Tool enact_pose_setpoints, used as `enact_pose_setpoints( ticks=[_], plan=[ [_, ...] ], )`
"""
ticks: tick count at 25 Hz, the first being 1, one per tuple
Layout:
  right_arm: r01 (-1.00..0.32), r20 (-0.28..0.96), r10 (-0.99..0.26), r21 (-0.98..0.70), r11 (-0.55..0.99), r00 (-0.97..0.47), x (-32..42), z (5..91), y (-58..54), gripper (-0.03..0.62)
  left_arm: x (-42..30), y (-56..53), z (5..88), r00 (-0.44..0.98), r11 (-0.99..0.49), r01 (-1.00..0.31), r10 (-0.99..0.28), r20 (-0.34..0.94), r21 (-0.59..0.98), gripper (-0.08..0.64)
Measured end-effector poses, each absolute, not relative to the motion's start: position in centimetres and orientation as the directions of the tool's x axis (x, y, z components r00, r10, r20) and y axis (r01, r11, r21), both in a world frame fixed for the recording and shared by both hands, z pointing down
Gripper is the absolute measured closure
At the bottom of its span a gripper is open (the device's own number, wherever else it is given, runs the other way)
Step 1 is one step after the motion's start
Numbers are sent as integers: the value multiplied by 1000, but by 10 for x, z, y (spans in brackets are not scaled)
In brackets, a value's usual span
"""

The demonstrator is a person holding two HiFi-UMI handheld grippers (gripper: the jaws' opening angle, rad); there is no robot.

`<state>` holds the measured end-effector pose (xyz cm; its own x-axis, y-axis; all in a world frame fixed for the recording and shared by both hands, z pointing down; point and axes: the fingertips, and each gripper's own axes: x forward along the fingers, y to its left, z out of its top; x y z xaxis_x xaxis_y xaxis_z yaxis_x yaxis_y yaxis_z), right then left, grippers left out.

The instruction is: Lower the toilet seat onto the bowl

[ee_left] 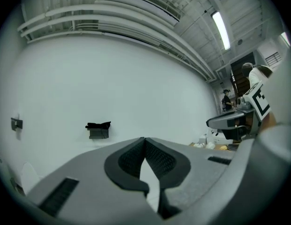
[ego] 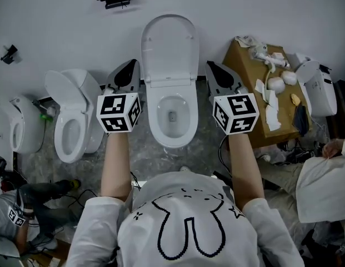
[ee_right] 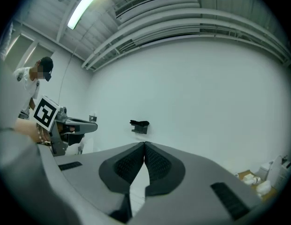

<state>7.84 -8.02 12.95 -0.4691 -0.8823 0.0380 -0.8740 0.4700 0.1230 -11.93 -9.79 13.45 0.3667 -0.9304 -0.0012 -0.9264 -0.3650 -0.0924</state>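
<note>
toilet seat up, left claw, right claw flanking

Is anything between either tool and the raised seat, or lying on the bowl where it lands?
Nothing visible does. The raised seat stands upright, and the bowl rim below it is bare. The left tool and right tool, both shut and empty, flank the seat with only open air between.

Workshop-like test room: several toilets lined along a bare wall.
</note>
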Motion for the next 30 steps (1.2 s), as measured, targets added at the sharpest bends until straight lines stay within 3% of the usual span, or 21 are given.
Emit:
enact_pose_setpoints(
  ticks=[11,30],
  plan=[
    [-888,-64,-896,177,424,-440,83,92,-72,565,-125,-87,79,359,-338,-929,-923,-137,-154,551],
    [-886,-75,-899,224,406,-432,81,93,-69,565,-122,-88,80,348,-319,-928,-926,-144,-193,551]
  ],
)
